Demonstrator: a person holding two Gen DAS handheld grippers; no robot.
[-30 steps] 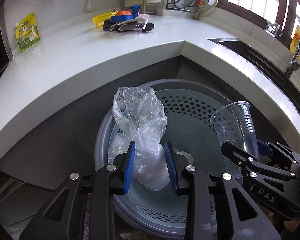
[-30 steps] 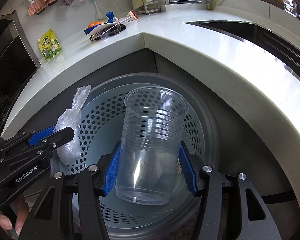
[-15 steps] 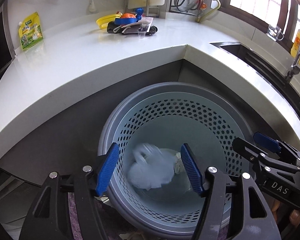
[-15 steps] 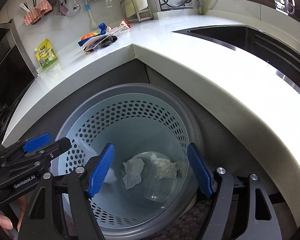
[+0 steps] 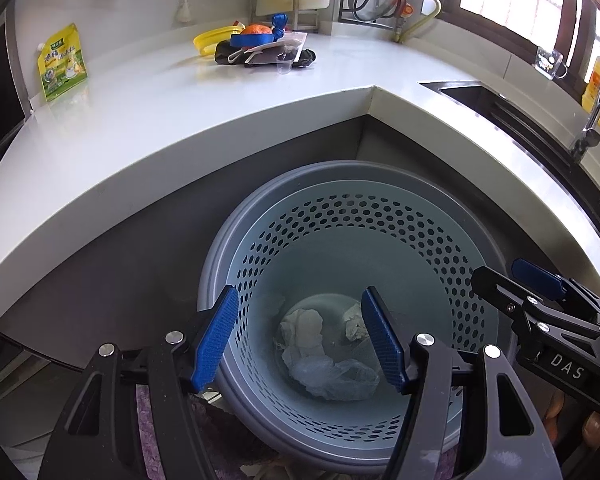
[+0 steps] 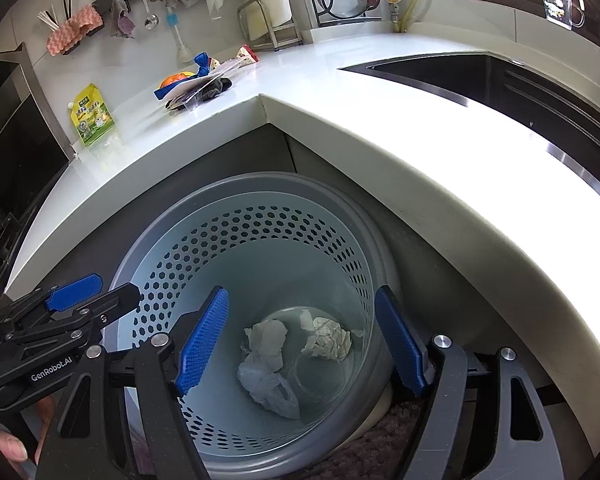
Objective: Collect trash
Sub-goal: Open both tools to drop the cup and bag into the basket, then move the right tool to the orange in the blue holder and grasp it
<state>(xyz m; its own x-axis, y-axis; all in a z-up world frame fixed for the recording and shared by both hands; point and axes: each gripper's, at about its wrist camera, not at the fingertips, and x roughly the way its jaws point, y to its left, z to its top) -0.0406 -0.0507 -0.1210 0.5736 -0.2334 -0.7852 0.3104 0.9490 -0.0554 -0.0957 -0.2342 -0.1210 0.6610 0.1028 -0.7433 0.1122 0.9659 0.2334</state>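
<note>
We list one perforated pale-blue bin (image 5: 356, 216) standing on the floor in the inner corner below the white counter (image 5: 140, 120). On its bottom lie a crumpled clear plastic bag (image 5: 336, 378), a clear plastic cup (image 6: 320, 372) on its side (faint, best seen from the right wrist), and two wads of paper (image 6: 328, 340). We hold the left gripper (image 5: 300, 344) and the right gripper (image 6: 302, 346) above the rim, each with jaws spread wide and nothing between them. At the far side of the counter, a pile of items (image 5: 260, 46) and a yellow-green pouch (image 5: 62, 62) against the wall.
</note>
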